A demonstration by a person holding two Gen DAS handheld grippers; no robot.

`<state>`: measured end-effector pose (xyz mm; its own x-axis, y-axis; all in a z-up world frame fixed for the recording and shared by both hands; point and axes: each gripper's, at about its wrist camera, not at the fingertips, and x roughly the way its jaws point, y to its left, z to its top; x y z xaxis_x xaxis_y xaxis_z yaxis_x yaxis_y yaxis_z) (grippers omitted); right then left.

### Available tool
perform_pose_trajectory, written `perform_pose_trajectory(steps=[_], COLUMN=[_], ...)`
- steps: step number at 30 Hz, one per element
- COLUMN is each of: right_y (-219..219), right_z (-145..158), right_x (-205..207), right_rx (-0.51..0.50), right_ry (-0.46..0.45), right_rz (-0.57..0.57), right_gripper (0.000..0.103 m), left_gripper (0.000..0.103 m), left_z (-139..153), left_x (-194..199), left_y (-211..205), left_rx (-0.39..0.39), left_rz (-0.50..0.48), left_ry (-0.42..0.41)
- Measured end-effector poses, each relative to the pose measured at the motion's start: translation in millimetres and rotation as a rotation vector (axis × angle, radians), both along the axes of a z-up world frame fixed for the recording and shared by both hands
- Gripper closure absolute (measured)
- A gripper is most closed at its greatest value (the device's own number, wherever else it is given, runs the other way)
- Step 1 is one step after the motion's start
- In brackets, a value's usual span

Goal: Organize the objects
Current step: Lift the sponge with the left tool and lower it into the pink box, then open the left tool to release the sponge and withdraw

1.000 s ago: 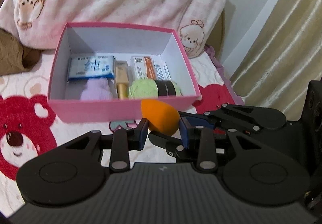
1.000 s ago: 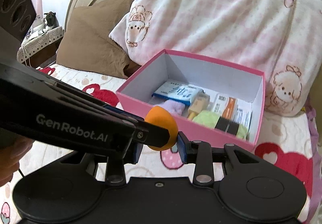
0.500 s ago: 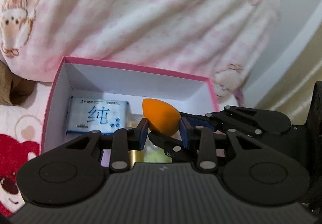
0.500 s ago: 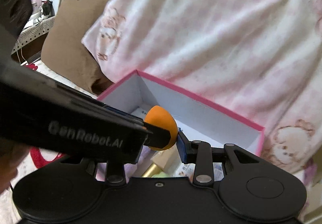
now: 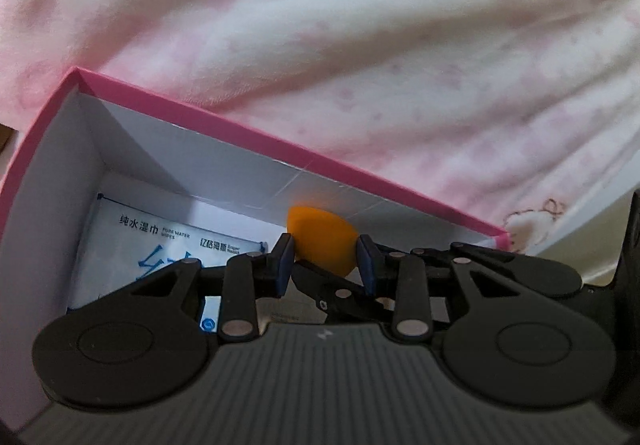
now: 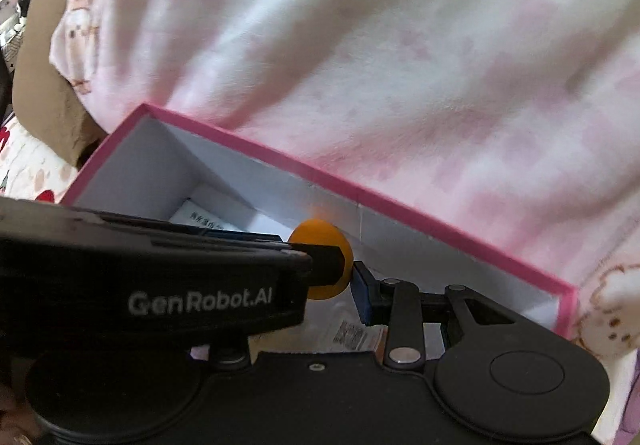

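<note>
Both tools carried orange sponge [image 5: 322, 241] over box [image 5: 240, 133].

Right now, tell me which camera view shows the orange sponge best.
The left wrist view. There the orange sponge sits in plain sight between the blue pads of the left hand-held gripper, over the pink box. In the right wrist view the left hand-held gripper's black body crosses in front and hides part of the sponge.

The orange sponge [image 5: 322, 241] is showing a matt, soft foam surface, and the box [image 5: 224, 125] is presenting smooth matt card, pink outside and white within. The wipes pack [image 5: 132, 245] is looking like glossy plastic film, the pillow [image 5: 360, 45] is reading as soft fleecy cloth, and the left gripper [image 5: 325, 265] is showing matt black plastic with metal pivot pins.
</note>
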<state>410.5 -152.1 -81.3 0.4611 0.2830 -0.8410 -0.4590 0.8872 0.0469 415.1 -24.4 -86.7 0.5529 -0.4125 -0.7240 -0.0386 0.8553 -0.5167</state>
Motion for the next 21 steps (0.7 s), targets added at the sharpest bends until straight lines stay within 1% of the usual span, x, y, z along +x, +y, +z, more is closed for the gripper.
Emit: perform_pose_trajectory(steps=[3,6,7,9,10,12,13,14,15,17,19,20,21], right_y=[1.9,2.2,2.9,4.4,3.7,-0.4,-2.6,-5.9,-8.6,-16.2,-24.9,-28.2,-31.6], right_z=[-8.8,-13.9,-13.0,-9.2,-6.4,-0.5,2.8,5.8,9.4,16.9,25.8,30.8,35.9], right_x=[0.4,-1.7,-3.0,-6.1,-8.1,-15.1,-21.2,-28.7,-37.4,-56.1,-75.7,-79.0,-90.3], right_rx=[-0.022,-0.017,-0.017,-0.023,-0.021,0.001,0.013,0.015,0.013,0.033,0.066,0.079,0.088], right_ry=[0.009,0.024,0.02,0.002,0.0,0.006,0.016,0.009,-0.004,-0.016,-0.021,-0.029,-0.042], right_rz=[0.03,0.041,0.045,0.047,0.04,0.036,0.051,0.053,0.05,0.039,0.013,0.007,0.002], right_gripper=[0.062,0.061,0.061,0.054,0.049,0.049,0.05,0.05,0.05,0.05,0.049,0.049,0.049], left_gripper=[0.069,0.071,0.068,0.064,0.059,0.051,0.043,0.041,0.041,0.041,0.04,0.04,0.04], left_z=[-8.9,-11.5,-9.4,-3.0,1.2,10.5,14.1,16.3,17.9,20.0,25.4,29.6,34.2], left_x=[2.7,1.7,1.0,-0.6,-2.2,-9.6,-15.6,-20.8,-27.3,-41.0,-57.9,-66.7,-69.4], left_y=[-1.2,-2.4,-3.0,-5.4,-7.1,-11.0,-14.7,-18.6,-21.9,-22.4,-20.6,-20.2,-22.7], left_rx=[-0.003,-0.003,0.004,0.051,0.083,0.139,0.173,0.207,0.227,0.208,0.193,0.195,0.208], left_rz=[0.008,0.06,0.067,0.075,0.075,0.079,0.089,0.098,0.104,0.108,0.112,0.106,0.075], left_ry=[0.025,0.049,0.046,0.046,0.044,0.029,0.021,0.024,0.029,0.05,0.038,0.023,0.014])
